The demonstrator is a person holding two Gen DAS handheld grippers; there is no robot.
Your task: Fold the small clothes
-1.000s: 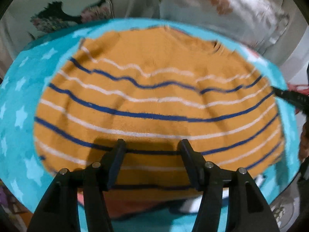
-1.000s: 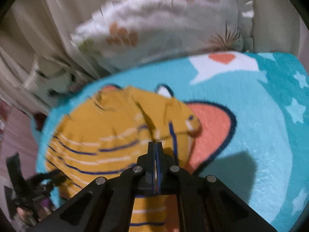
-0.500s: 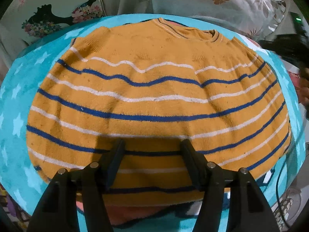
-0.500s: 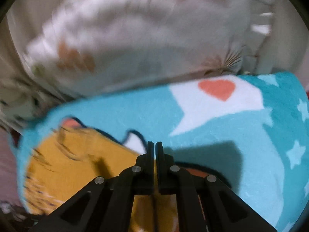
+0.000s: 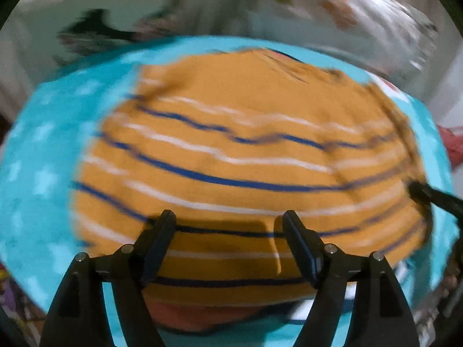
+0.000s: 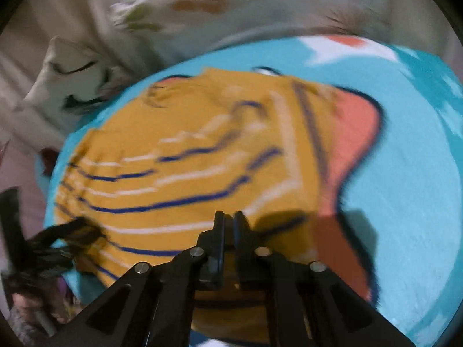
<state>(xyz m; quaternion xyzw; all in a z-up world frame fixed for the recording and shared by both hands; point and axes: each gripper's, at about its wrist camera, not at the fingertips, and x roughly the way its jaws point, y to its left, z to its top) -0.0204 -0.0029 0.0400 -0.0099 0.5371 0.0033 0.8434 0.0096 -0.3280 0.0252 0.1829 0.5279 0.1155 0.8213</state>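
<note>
An orange knit sweater (image 5: 246, 156) with blue and white stripes lies flat on a turquoise blanket (image 5: 37, 173), collar at the far side. My left gripper (image 5: 228, 219) is open and empty, hovering over the sweater's near hem. In the right wrist view the sweater (image 6: 188, 159) fills the middle, a sleeve folded over its right side. My right gripper (image 6: 228, 217) has its jaws almost together over the sweater's near edge, with nothing seen between them. The right gripper's tip also shows in the left wrist view (image 5: 434, 196) at the sweater's right edge. Both views are blurred.
The turquoise blanket carries white stars and a coral patch (image 6: 353, 133) beside the sweater. Floral pillows and bedding (image 5: 347, 8) lie beyond the blanket's far edge. The left gripper (image 6: 52, 243) shows at the lower left of the right wrist view.
My right gripper has swung back down over the sweater after pointing at the far blanket. My left gripper has pulled back and shifted, staying open. The sweater still lies flat.
</note>
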